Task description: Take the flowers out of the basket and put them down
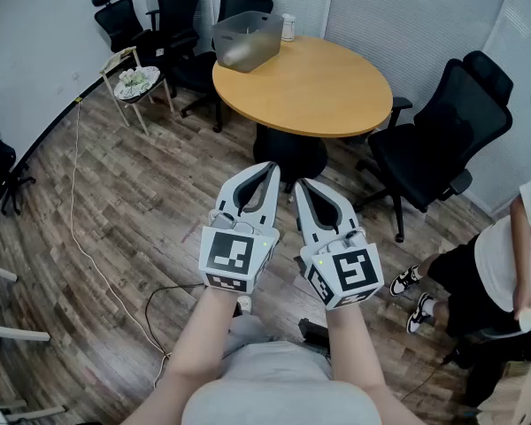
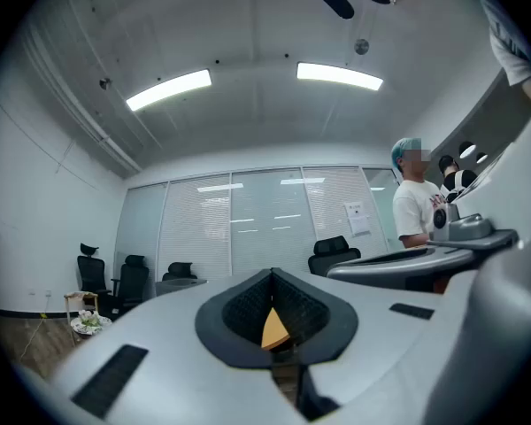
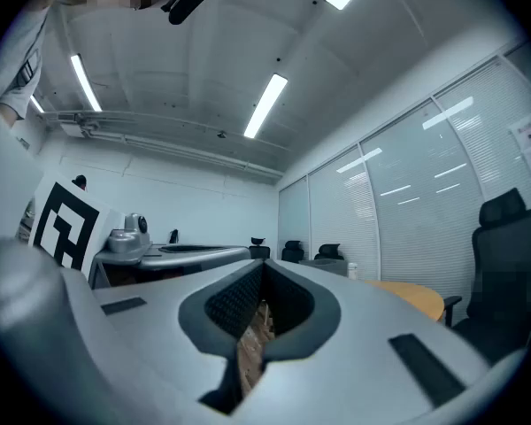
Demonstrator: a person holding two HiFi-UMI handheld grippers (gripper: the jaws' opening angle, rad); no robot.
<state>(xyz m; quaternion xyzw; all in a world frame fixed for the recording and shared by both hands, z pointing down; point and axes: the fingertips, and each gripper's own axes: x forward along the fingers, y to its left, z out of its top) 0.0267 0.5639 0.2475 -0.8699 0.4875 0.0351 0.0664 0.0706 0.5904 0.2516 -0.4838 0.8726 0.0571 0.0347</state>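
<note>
The left claw [image 1: 269,168] and the right claw [image 1: 303,185] are hovering side by side over the wooden floor [image 1: 133,202], each pressed together on nothing. The flowers [image 1: 136,81] are sitting on a small wooden chair [image 1: 122,60] by the wall, well apart from both claws. A grey bin [image 1: 248,40] is resting on the round tabletop [image 1: 319,87].

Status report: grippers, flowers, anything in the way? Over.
Left gripper and right gripper shut, empty, side by side. Flowers on small wooden chair, far off, untouched. Black office chair close beside it, round table nearby.
</note>
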